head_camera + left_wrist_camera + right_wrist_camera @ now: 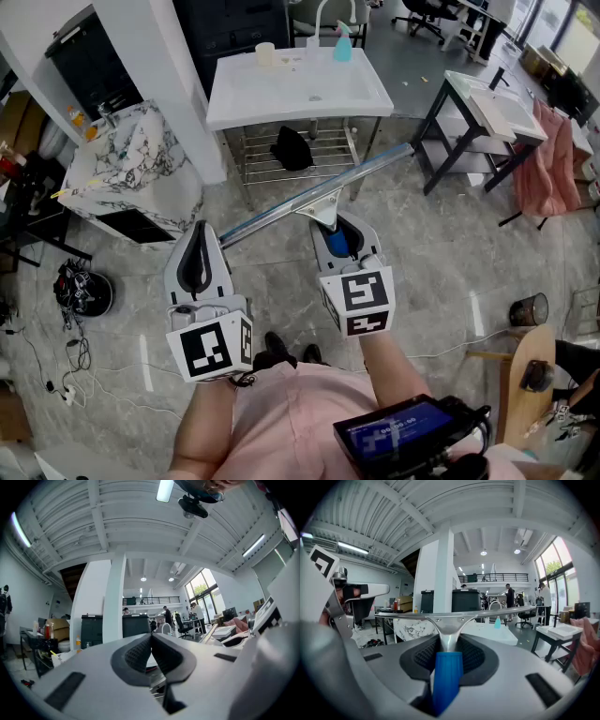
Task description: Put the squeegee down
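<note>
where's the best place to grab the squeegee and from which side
Take the squeegee by its blue handle, coming from the handle's free end and in line with it. The handle is narrow and rounded, so it fits between two pads. The long metal blade runs crosswise in a T and would likely twist in a grip. The right tool clamps it this way.

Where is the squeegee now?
Head view, centre: the squeegee is clamped by its blue handle in the right gripper, above the floor before the white sink.

The squeegee [309, 199] sits in the jaws of the right gripper [336, 231], left gripper [197, 255] beside, washbasin [246, 98] ahead.
</note>
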